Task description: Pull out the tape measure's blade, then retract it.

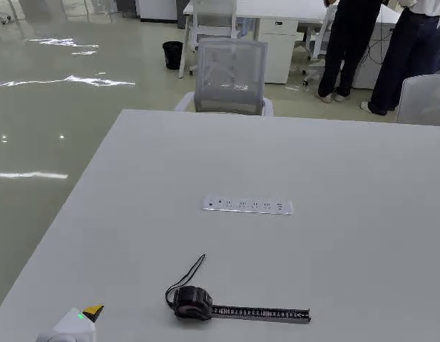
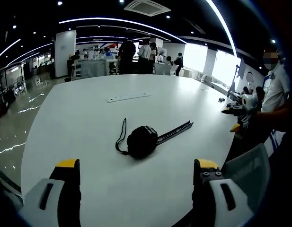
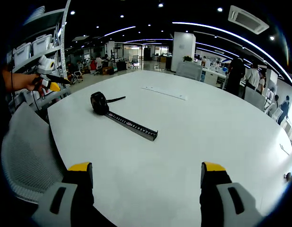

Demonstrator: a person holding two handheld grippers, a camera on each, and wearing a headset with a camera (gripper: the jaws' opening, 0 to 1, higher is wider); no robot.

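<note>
A black tape measure [image 1: 192, 303] lies near the table's front edge, its blade [image 1: 261, 313] drawn out flat to the right and its black wrist loop [image 1: 185, 274] trailing away. My left gripper [image 2: 136, 177] is open, hovering off the table's corner with the tape measure [image 2: 142, 141] a short way ahead of it. One yellow fingertip of it peeks in at the head view's lower left [image 1: 93, 311]. My right gripper [image 3: 146, 177] is open too, farther back, with the tape measure [image 3: 99, 102] and the blade [image 3: 132, 126] well in front. Neither touches the tape.
A white power strip [image 1: 247, 205] is set flat in the middle of the white table [image 1: 348, 178]. A grey mesh chair [image 1: 230, 77] stands at the far edge. People stand beyond at the back right [image 1: 348, 46]. Another mesh chair [image 3: 22, 156] is beside the right gripper.
</note>
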